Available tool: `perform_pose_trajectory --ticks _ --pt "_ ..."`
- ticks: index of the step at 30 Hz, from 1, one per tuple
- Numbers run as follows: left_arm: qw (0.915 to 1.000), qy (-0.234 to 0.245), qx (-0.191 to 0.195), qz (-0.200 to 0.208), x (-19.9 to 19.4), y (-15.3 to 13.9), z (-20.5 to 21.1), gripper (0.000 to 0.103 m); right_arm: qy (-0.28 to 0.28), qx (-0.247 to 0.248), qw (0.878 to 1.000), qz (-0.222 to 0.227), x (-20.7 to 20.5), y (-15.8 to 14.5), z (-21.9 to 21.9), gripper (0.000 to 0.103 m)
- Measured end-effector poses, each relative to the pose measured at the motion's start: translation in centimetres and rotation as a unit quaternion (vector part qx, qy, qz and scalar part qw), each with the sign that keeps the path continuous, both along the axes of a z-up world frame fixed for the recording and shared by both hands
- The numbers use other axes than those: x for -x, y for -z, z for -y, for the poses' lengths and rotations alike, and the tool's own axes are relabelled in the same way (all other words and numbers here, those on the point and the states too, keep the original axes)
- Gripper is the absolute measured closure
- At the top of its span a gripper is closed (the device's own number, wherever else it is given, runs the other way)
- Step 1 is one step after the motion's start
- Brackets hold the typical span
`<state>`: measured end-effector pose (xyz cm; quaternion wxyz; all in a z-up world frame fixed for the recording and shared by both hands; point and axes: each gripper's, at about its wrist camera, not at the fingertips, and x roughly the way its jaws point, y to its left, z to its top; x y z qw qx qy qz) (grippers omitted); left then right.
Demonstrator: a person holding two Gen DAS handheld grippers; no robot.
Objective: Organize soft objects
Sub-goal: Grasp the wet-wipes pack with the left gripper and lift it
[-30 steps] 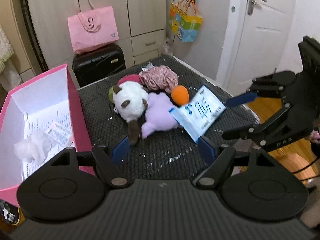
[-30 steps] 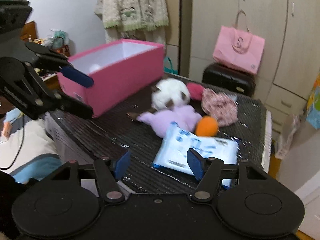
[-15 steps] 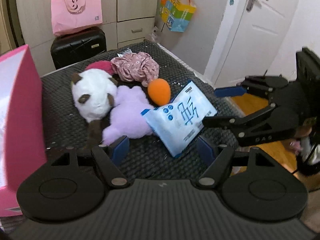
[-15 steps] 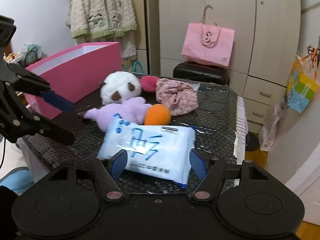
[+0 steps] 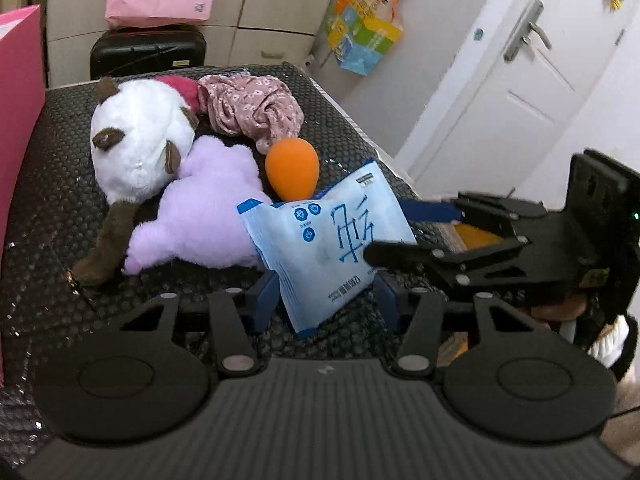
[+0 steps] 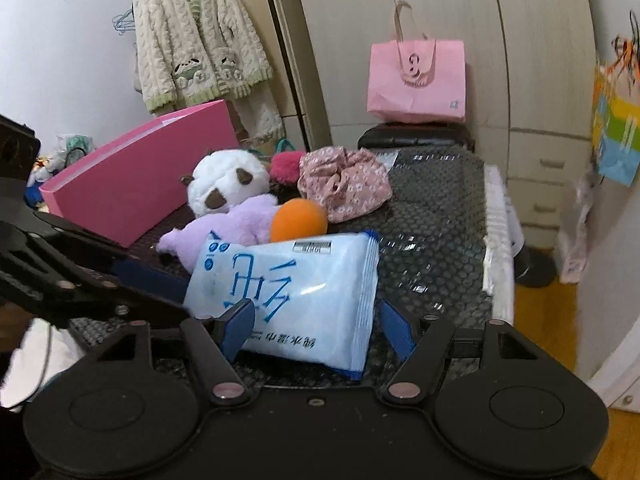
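A light blue tissue pack lies at the near edge of the dark mat. Both grippers are open around it: my left gripper straddles its lower corner, and my right gripper straddles its near edge. Behind the pack lie a purple plush, a white panda plush, an orange ball, a floral pink cloth and a magenta pom. The pink box stands to the left.
A black suitcase with a pink bag on it stands behind the mat. A white door is on the right. The mat's right edge drops to the wooden floor.
Both grippers have moved in on the tissue pack from opposite sides, and it now lies between the fingers of each. The pink box has slid out to the left of the left wrist view.
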<state>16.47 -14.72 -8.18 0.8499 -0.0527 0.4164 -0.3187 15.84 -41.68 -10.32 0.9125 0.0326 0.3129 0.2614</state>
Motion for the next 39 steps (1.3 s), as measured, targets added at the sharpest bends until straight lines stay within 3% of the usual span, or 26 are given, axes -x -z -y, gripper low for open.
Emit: perform_pose_trajectory --ticks 4,7,9,17,21,30,39 --pt "0.9991 -0.033 0.025 -0.008 -0.1 1.1 -0.1 0.065 -0.006 0.007 1.0 -0.003 0.3 0.1 -0.4 0.029" --pt "0.9982 -0.048 0.035 -0.001 0.0 1.6 -0.2 0.073 -0.006 0.006 1.0 -0.005 0.5 0.2 -0.5 0.04" --pt "0.9974 -0.055 0.045 -0.003 0.2 1.8 -0.4 0.073 -0.006 0.003 1.0 -0.006 0.8 0.1 -0.7 0.05" --pt "0.996 -0.071 0.053 -0.011 1.3 1.8 -0.7 0.073 0.016 -0.002 1.0 -0.02 2.1 -0.8 -0.9 0.067" --pt "0.9968 -0.065 0.043 -0.018 1.9 1.4 -1.0 0.073 0.023 0.006 0.999 -0.028 3.1 -1.5 -1.7 0.067" --pt "0.9985 -0.045 0.002 -0.031 3.9 0.1 -2.3 0.073 0.022 0.02 0.997 -0.068 4.8 -2.8 -4.6 0.052" --pt "0.9981 -0.038 0.006 -0.047 6.2 -1.3 -6.0 0.073 0.004 0.039 0.996 -0.082 6.7 -4.1 -8.0 0.048"
